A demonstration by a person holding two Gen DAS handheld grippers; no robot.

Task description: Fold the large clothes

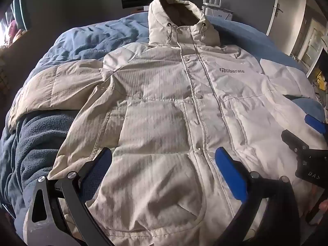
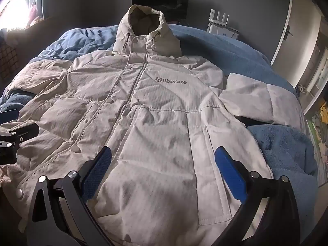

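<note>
A white hooded puffer jacket [image 1: 164, 106] lies front up and spread flat on the bed, hood at the far end, sleeves out to both sides; it also shows in the right wrist view [image 2: 155, 123]. My left gripper [image 1: 163, 160] is open and empty, hovering over the jacket's lower left front near the hem. My right gripper [image 2: 163, 160] is open and empty over the lower right front, by the pocket. The right gripper's blue finger [image 1: 314, 123] shows at the right edge of the left wrist view. The left gripper's body [image 2: 12, 139] shows at the left edge of the right wrist view.
A blue fleece blanket [image 1: 86, 41] covers the bed [image 2: 283, 143] under the jacket. A dark monitor [image 2: 160, 2] and a white router [image 2: 221, 24] stand behind the bed against the grey wall. A door [image 2: 287, 30] is at the right, a bright window [image 2: 14, 10] at the left.
</note>
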